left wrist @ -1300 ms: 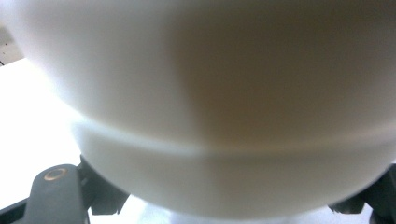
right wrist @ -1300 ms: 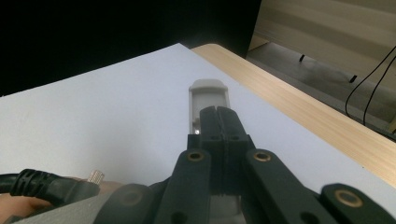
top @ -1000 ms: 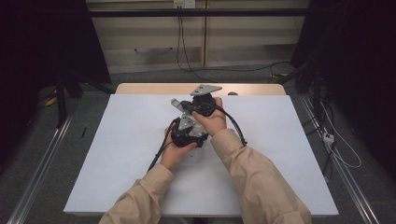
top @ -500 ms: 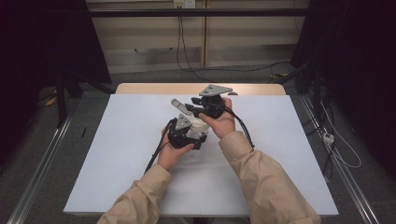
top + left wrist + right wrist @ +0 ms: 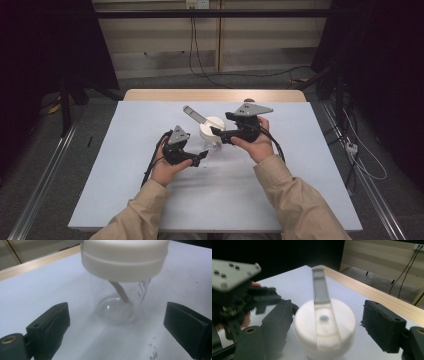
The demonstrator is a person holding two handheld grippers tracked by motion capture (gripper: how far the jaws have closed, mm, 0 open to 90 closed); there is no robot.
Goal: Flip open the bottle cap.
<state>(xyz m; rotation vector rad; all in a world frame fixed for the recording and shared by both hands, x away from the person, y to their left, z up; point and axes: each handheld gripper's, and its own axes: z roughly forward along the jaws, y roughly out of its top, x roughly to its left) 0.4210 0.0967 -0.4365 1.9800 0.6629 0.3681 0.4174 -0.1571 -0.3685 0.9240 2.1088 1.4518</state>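
Note:
A clear plastic jar (image 5: 213, 145) with a white lid (image 5: 212, 126) stands upright on the white tabletop (image 5: 115, 185). A flat grey strip (image 5: 194, 115) lies across the lid and juts out to the far left. My left gripper (image 5: 202, 160) sits low in front of the jar. In the left gripper view its jaws have just been opening and stand on either side of the jar body (image 5: 120, 302), not touching it. A beige stick (image 5: 120, 291) shows inside. My right gripper (image 5: 217, 133) is level with the lid (image 5: 324, 327). Its jaws have just been opening and flank the lid without pressing on it.
The wooden table edge (image 5: 215, 95) runs along the far side. Cables (image 5: 200, 55) lie on the floor behind it, and metal rails (image 5: 45, 180) run along both sides. In the right gripper view the left gripper's grey plate (image 5: 232, 275) is close on the left.
Both hands have drawn away from the jar, the left toward the near left, the right to the right. Both pairs of jaws have let go of the jar and lid.

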